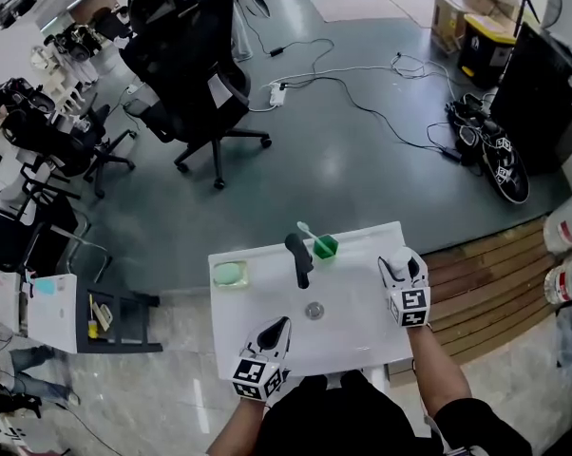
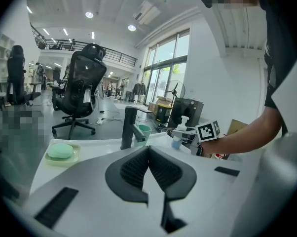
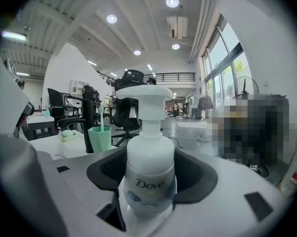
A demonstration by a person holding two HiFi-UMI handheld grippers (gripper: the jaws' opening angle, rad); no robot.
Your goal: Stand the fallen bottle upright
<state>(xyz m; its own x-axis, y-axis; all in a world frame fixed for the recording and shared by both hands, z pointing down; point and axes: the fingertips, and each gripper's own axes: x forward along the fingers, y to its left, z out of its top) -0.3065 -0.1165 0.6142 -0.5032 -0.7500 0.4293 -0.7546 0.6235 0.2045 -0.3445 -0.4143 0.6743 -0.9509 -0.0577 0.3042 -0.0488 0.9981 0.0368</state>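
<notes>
Right gripper [image 1: 401, 272] fingers [image 3: 198, 174] grip upright bottle [image 3: 149, 179]; left gripper [image 2: 148, 168] fingers closed, empty. Risk: release while tilted topples top-heavy bottle on tabletop [image 1: 348, 345].

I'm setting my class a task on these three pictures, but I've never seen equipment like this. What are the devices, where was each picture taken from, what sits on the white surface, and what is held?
There is no robot here. A person holds a hand-held gripper, a two-jaw clamp carrying a camera, in each hand. The overhead picture comes from a camera on the person's head. The other two look along each gripper's jaws. The surface is a white washbasin with a black tap, a green cup and a soap dish. The right hand-held gripper is closed on an upright pump bottle. The left hand-held gripper is shut and empty.
</notes>
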